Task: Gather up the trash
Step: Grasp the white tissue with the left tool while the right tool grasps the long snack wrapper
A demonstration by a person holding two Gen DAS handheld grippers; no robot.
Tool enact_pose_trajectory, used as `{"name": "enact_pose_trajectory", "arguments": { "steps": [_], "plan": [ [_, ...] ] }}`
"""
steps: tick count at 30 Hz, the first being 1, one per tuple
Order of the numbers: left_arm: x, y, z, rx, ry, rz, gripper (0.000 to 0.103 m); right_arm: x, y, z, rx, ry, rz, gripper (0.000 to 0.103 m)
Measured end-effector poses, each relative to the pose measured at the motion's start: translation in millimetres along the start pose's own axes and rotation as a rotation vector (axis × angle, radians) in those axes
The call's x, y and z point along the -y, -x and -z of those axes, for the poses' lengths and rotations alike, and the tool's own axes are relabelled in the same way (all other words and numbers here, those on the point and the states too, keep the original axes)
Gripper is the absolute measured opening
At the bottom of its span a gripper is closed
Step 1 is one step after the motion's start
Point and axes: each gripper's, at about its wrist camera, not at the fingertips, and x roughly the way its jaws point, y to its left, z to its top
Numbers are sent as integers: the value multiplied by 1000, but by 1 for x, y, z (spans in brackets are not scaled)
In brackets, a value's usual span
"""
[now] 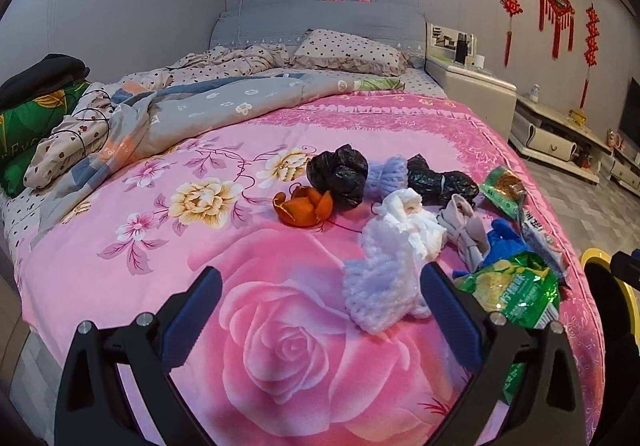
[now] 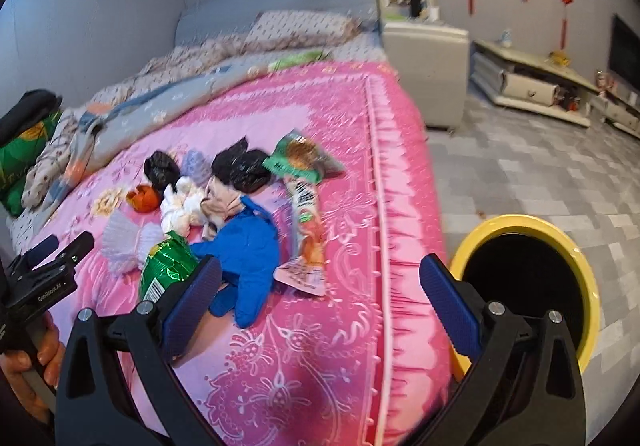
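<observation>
Trash lies in a heap on the pink floral bedspread point(image 1: 280, 326): white foam wrap point(image 1: 384, 286), white tissue point(image 1: 416, 221), orange peel point(image 1: 302, 207), two black bags point(image 1: 340, 173), a blue glove point(image 2: 248, 250), green snack bags point(image 1: 516, 290) and a long wrapper point(image 2: 306, 230). My left gripper point(image 1: 320, 310) is open and empty just short of the foam wrap. My right gripper point(image 2: 320, 298) is open and empty over the bed edge, the blue glove by its left finger. A yellow-rimmed bin point(image 2: 528, 266) stands on the floor beside the bed.
A rumpled grey quilt point(image 1: 200, 109) and pillows point(image 1: 348, 49) lie at the head of the bed. A white nightstand point(image 2: 428, 57) and a low TV cabinet point(image 2: 532, 81) stand along the right wall. The floor point(image 2: 540, 173) is grey tile.
</observation>
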Motion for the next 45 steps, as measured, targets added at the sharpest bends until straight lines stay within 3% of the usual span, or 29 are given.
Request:
{"name": "enact_pose_trajectory", "arguments": {
  "steps": [4, 12, 18, 27, 36, 39, 40, 41, 42, 45],
  "plan": [
    [1, -12, -8, -37, -22, 29, 96, -4, -32, -19, -89, 14, -49, 95],
    [10, -38, -19, -85, -106, 66, 96, -3, -84, -57, -173, 14, -5, 95],
    [15, -56, -21, -102, -113, 91, 96, 0, -101, -61, -186, -42, -34, 95],
    [12, -70, -19, -98, -79, 168, 96, 3, -109, -56, -182, -13, -54, 94],
    [18, -78, -14, -109, -108, 237, 77, 1, -119, -53, -194, 9, -40, 80],
    [19, -78, -14, -101, -112, 250, 64, -4, -124, -51, -209, 28, -41, 75],
    [19, -78, -14, -99, -113, 259, 53, -4, -125, -51, -213, 33, -38, 73],
    [19, -78, -14, -103, -109, 277, 46, -5, -128, -51, -220, 37, -32, 67],
    [18, -78, -14, -105, -106, 289, 46, -5, -130, -50, -224, 37, -28, 57],
    [21, -75, -13, -92, -128, 289, 36, -5, -135, -49, -245, 29, -29, 48]
  ]
}}
